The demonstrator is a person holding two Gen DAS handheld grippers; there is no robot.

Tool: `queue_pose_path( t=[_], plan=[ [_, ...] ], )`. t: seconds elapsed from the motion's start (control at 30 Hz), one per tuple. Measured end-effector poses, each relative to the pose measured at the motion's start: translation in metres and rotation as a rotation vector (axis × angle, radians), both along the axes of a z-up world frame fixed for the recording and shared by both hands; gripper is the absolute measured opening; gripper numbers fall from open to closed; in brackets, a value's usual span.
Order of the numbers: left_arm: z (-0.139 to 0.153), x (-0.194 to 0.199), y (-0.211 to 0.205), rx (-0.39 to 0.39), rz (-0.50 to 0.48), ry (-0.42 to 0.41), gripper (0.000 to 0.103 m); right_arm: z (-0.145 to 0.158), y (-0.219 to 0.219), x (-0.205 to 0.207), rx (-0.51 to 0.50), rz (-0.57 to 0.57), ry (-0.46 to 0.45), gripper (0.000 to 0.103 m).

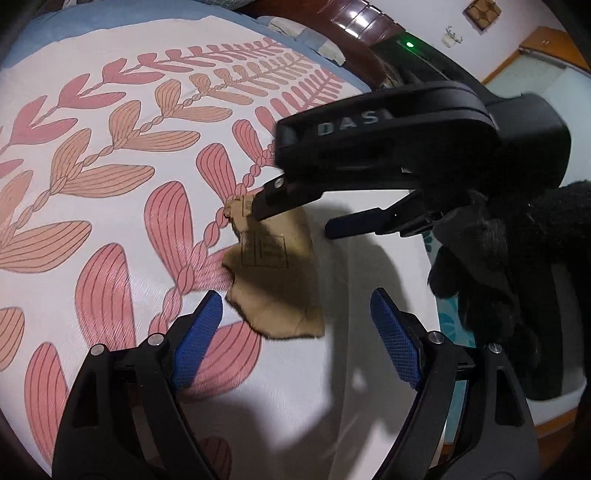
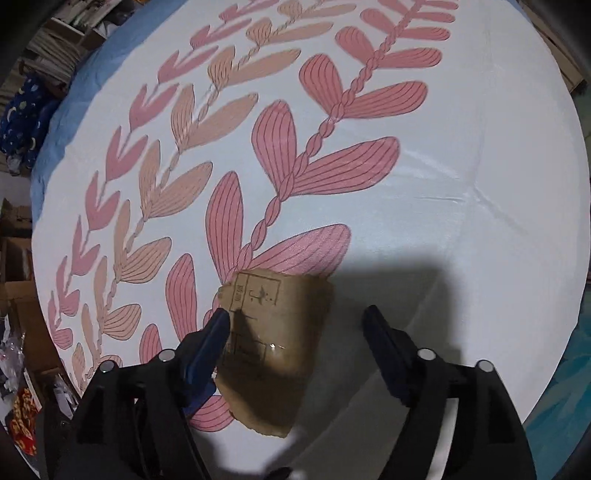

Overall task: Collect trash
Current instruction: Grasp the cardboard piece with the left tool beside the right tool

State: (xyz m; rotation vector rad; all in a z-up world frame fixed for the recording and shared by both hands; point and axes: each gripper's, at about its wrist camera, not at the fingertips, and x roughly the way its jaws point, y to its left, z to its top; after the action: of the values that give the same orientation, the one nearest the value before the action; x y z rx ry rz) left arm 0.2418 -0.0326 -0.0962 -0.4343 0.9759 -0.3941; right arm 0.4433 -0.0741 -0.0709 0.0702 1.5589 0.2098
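A torn piece of brown cardboard [image 1: 275, 280] with printed marks lies flat on a white bedspread with pink and orange leaf prints [image 1: 110, 177]. My left gripper [image 1: 295, 314] is open, with the cardboard's near end between its blue pads. My right gripper [image 1: 291, 219] comes in from the right, open, with one finger over the cardboard's far corner. In the right wrist view the cardboard [image 2: 273, 347] lies between the open fingers of the right gripper [image 2: 295, 321], nearer the left finger [image 2: 210, 343].
A dark wooden headboard [image 1: 354, 33] stands behind the bed. A gloved hand [image 1: 491, 266] holds the right gripper. The bed's right edge [image 2: 554, 332] drops to a teal floor. Boxes and clutter [image 2: 22, 295] sit left of the bed.
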Motion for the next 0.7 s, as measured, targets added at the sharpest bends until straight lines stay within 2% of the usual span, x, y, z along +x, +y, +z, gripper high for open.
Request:
queue_pose_path(
  t=[0.13,0.17,0.2,0.23,0.27,0.3,0.37,0.4,0.53,0.7],
  plan=[
    [-0.001,0.001,-0.001,0.012,-0.002,0.007,0.081,-0.001,0.001,0.003,-0.024,0.028,0.014,0.07],
    [-0.001,0.001,-0.002,0.02,-0.001,0.01,0.078,0.0,0.0,0.005,-0.015,0.025,0.017,0.065],
    [-0.001,0.002,-0.001,0.034,0.01,0.015,0.07,0.001,0.0,0.006,-0.003,0.021,0.019,0.059],
    [-0.002,0.002,-0.001,0.044,0.021,0.019,0.065,0.002,-0.001,0.006,0.007,0.021,0.023,0.057],
    [-0.003,0.001,0.001,0.052,0.035,0.027,0.056,0.004,0.002,0.005,0.009,0.033,0.023,0.056],
    [-0.003,0.001,0.002,0.057,0.042,0.032,0.045,0.004,0.004,0.004,0.007,0.044,0.024,0.056],
    [-0.005,0.001,0.003,0.068,0.053,0.043,0.032,0.004,0.007,0.003,-0.003,0.049,0.024,0.056],
    [-0.005,0.0,0.003,0.077,0.056,0.045,0.029,0.004,0.006,0.004,0.002,0.041,0.025,0.058],
    [-0.005,-0.003,0.002,0.091,0.057,0.045,0.022,0.005,0.003,0.003,0.036,0.019,0.024,0.063],
    [-0.006,-0.001,0.004,0.075,0.065,0.05,0.017,0.009,-0.025,-0.003,0.173,-0.054,0.039,0.065]
  ],
)
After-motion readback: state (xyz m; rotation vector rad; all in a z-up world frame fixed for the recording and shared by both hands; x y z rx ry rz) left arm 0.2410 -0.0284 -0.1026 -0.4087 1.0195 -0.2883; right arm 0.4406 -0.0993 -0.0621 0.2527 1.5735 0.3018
